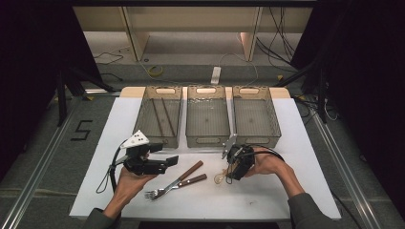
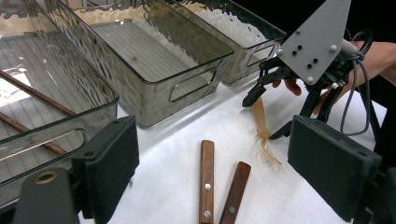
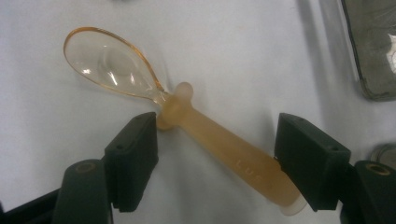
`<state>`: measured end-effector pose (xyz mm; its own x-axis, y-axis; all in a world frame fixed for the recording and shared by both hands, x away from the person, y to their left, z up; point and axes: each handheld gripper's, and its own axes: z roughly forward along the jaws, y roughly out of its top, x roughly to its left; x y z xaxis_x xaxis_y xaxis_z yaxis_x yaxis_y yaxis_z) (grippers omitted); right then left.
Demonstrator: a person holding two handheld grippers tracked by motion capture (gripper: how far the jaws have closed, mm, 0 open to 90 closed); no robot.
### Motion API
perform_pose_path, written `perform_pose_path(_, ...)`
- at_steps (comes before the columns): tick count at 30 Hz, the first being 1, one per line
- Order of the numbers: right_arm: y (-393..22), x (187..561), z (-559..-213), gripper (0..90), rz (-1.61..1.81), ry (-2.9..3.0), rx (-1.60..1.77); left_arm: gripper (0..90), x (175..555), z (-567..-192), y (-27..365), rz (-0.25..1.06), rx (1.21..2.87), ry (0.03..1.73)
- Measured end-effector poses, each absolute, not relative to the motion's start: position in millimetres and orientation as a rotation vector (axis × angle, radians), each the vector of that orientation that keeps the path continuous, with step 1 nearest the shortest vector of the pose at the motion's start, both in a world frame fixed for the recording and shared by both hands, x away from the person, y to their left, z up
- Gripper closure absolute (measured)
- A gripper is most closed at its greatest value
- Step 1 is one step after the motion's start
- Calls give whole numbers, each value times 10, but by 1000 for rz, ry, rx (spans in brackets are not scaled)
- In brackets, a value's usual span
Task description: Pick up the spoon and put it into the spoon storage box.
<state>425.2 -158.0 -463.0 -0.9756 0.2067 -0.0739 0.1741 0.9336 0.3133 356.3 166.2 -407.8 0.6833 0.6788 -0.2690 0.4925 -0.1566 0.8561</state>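
On the white tabletop (image 1: 267, 191), the amber plastic spoon (image 3: 187, 123) lay slantwise between the right tool's (image 3: 217, 156) spread jaws, seemingly brushing both pads, not squeezed. The left tool (image 2: 212, 168) hung spread over two wooden-handled forks (image 1: 177, 183).

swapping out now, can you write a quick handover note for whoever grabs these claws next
Right claw: open, jaws either side of the amber plastic spoon, which lies slantwise on the white table cover. Its ends touch both pads; not clamped or lifted.
Left claw: open, holding nothing, aimed over the two wooden-handled forks on the cover.
Bins: left bin holds two brown chopsticks; middle bin and right bin look empty.
Done: chopsticks binned.
Left: probably close on the spoon and bin it, then the forks.
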Motion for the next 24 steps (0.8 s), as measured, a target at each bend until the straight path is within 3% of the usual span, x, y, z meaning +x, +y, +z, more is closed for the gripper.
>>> perform_pose_path(7, -1584, 4272, -4638, 331, 472, 3007, 322, 160, 3531, -4070, 1666, 218, 1808, 924)
perform_pose_path(10, -1589, 4259, -4627, 448, 478, 3035, 327, 160, 3526, -4074, 1663, 219, 1820, 918)
perform_pose_path(24, -1535, 4151, -4590, 696, 443, 3045, 219, 160, 3496, -4068, 1673, 224, 1818, 912)
